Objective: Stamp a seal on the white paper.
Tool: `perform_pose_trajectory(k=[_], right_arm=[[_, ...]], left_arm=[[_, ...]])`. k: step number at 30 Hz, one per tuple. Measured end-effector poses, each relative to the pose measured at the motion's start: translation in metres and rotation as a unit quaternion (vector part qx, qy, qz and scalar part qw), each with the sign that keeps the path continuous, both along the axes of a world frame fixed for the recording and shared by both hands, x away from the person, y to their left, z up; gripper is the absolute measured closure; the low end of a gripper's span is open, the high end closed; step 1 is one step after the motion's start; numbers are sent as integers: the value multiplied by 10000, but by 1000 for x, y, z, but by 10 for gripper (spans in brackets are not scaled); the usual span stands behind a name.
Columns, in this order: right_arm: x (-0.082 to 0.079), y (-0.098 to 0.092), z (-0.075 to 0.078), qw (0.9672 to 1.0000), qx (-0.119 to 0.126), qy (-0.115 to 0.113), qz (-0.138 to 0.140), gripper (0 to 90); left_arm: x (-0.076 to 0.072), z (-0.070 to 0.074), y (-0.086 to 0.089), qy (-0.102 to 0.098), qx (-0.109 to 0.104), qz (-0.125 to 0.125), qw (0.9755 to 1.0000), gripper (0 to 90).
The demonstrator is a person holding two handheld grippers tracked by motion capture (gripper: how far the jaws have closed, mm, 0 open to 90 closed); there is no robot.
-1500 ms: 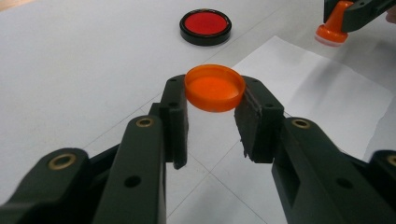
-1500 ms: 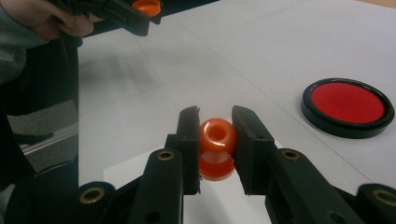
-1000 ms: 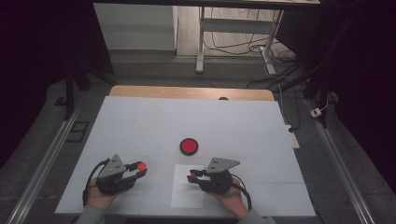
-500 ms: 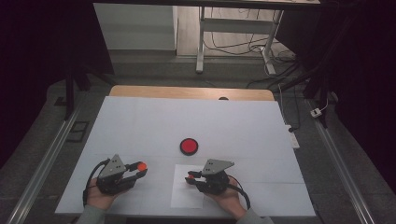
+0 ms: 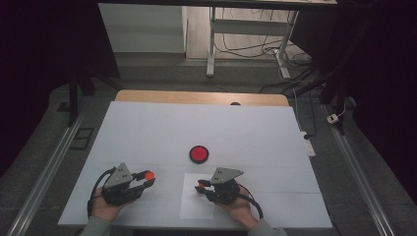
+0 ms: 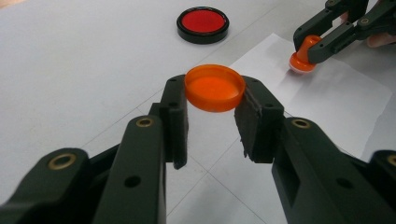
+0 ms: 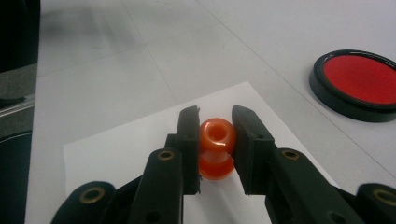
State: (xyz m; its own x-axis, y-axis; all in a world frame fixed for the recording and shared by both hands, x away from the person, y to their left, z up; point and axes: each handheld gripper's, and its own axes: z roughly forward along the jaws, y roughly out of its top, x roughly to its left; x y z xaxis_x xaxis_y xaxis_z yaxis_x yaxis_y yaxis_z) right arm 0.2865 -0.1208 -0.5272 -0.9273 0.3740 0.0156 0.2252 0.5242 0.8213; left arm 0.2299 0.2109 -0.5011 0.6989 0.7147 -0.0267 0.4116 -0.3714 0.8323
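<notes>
My left gripper [image 5: 146, 179] at the table's near left is shut on a shallow orange cap [image 6: 215, 87], which it holds by the rim just above the white tabletop. To its right, my right gripper [image 5: 200, 188] is shut on a small orange stamp-like knob [image 7: 217, 140] with a hole in its top. The knob [image 6: 302, 58] points down over a white paper sheet [image 5: 196, 209], its base at or touching the sheet. A round red pad in a black case [image 5: 199, 154] lies on the table beyond both grippers.
The white table [image 5: 147, 128] stretches away behind the red pad, with a wooden edge [image 5: 196, 97] at its far side. Metal rails run along the floor at left and right. A desk frame and cables stand beyond the table.
My right gripper has shifted slightly to the left over the paper with the orange knob still in it. The left gripper and its cap have not moved.
</notes>
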Motion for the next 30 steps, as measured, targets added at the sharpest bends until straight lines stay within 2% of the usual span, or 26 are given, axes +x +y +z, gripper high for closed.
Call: perform_pose_trajectory(k=[8,14,22,26,30], right_arm=[[1,1,-2,10000,-43,-27,-4,723],[1,3,-5,9998,-179,-57,16,723],[0,3,-8,9999,-102,-72,11,725],[-1,3,-8,9998,-170,-138,20,727],[0,3,-9,9998,-168,-110,67,729]], left_arm=[[0,0,0,1,2,1,10000,650],[0,0,0,7,0,-5,10000,650],[0,0,0,-2,4,2,10000,650],[0,0,0,-9,4,4,10000,650],[0,1,0,-14,6,0,10000,650]])
